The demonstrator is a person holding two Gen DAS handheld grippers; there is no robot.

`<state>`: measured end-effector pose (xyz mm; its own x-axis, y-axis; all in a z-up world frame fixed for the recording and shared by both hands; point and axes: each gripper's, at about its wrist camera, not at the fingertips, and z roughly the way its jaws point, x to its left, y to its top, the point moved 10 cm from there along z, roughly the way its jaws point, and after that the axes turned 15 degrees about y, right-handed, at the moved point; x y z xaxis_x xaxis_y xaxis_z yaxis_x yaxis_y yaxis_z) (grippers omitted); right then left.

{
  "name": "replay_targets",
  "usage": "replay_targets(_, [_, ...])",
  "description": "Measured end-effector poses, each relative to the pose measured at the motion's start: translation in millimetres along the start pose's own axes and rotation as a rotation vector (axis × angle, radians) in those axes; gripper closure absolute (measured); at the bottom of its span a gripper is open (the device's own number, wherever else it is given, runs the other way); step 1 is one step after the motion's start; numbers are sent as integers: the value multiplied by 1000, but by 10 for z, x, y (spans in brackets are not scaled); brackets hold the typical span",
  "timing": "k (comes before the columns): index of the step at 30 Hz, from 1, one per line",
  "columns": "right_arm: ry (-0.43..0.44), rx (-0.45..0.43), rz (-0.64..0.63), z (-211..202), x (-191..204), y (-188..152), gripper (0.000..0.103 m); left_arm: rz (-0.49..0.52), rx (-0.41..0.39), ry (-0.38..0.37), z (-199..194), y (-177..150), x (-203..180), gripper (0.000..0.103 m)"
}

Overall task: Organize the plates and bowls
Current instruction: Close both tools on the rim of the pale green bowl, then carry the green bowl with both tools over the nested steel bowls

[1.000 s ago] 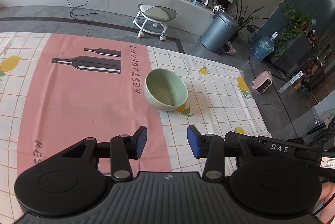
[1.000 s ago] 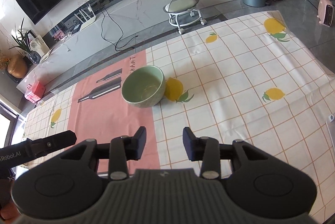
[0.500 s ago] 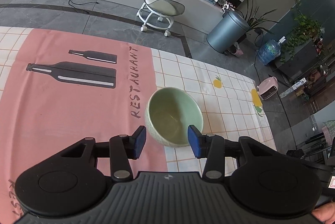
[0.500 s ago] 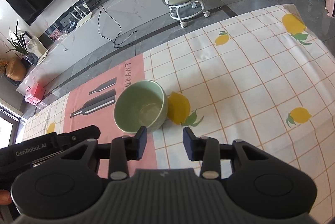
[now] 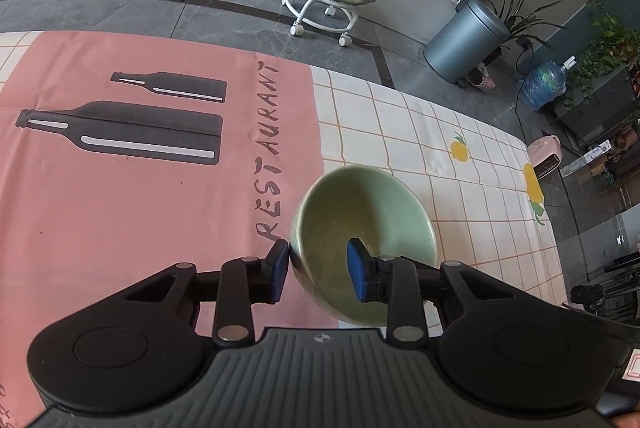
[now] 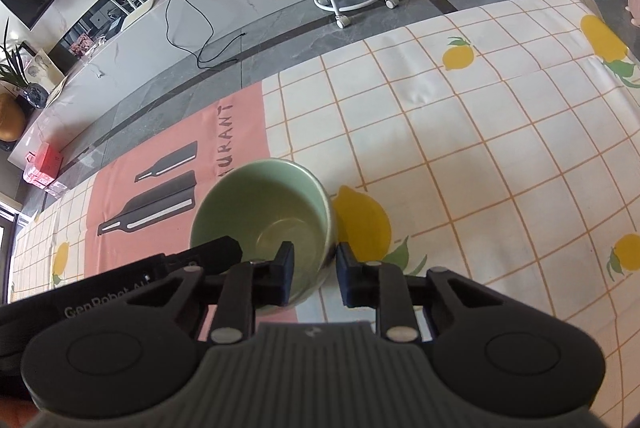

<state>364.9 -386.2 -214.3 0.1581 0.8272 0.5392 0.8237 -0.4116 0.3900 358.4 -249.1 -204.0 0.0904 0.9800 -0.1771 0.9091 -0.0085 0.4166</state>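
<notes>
A pale green bowl [image 5: 372,212] stands upright on the seam between a pink placemat [image 5: 120,208] and a lemon-print checked cloth [image 6: 460,148]. My left gripper [image 5: 318,264] straddles the bowl's near-left wall, one pad outside and one inside, and its jaws are closing. My right gripper [image 6: 314,264] straddles the near-right wall of the same bowl [image 6: 260,200], also closing. A gap still shows between each inner pad and the wall. One of the left gripper's fingers [image 6: 218,250] reaches the rim in the right wrist view.
The table's far edge runs just past the placemat. Beyond it on the grey floor are a white wheeled stool [image 5: 332,0], a grey bin [image 5: 464,44] and a trailing black cable [image 6: 200,28]. A pink heater [image 5: 546,156] sits right of the table.
Both grippers came down and forward from short of the bowl until each has the rim between its fingers. Both pairs of jaws have narrowed. The bowl has stayed in place.
</notes>
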Motion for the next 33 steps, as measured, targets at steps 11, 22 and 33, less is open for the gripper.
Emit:
replay_targets(11, [23, 6, 75, 138, -102, -1, 90, 13, 0, 66, 100, 9, 46, 90])
replay_targets(22, [48, -15, 51, -289, 193, -187, 92, 13, -37, 88, -506, -159, 96, 91])
replay_targets(33, [140, -80, 5, -1072, 684, -635, 92, -34, -138, 76, -1430, -520, 225, 91])
